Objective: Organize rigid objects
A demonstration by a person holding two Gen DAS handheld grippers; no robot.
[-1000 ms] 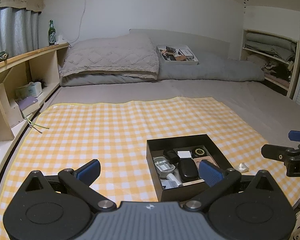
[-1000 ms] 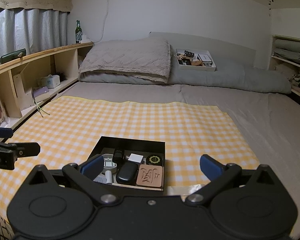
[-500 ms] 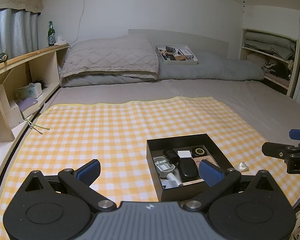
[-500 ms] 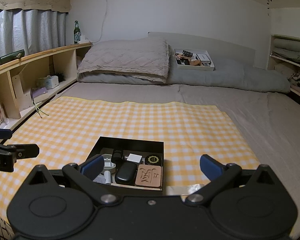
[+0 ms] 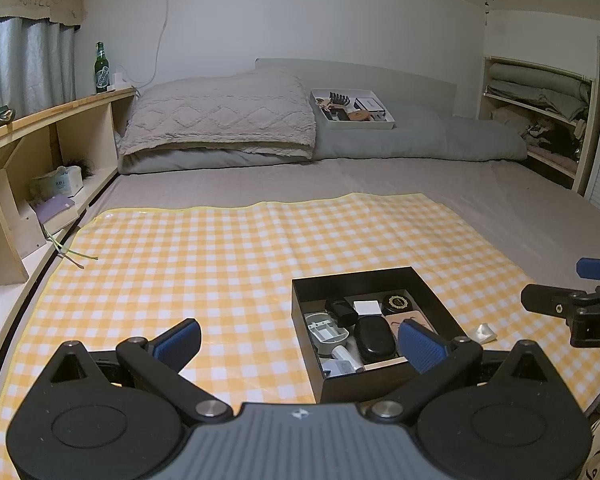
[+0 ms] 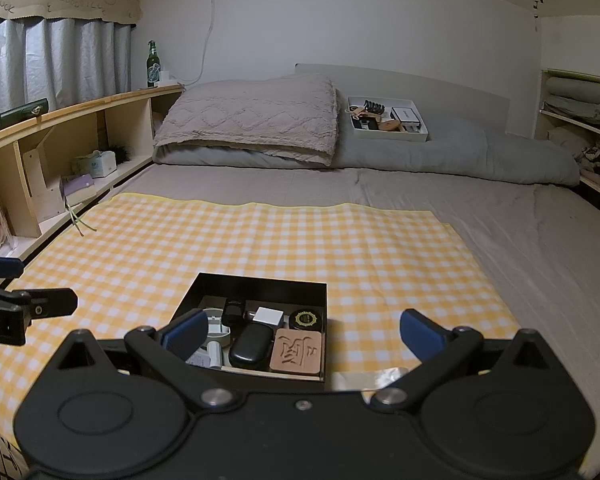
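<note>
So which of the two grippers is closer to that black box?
Probably the right gripper: the black box sits almost between its open fingers. The left gripper hangs open beside it, the box toward its right finger.

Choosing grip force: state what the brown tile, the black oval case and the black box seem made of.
Brown tile: matte, looks like wood or leather with a carved character; unclear which.
Black oval case: smooth, faint sheen, probably hard plastic or leatherette.
Black box: thin, straight matte walls, likely rigid cardboard.
</note>
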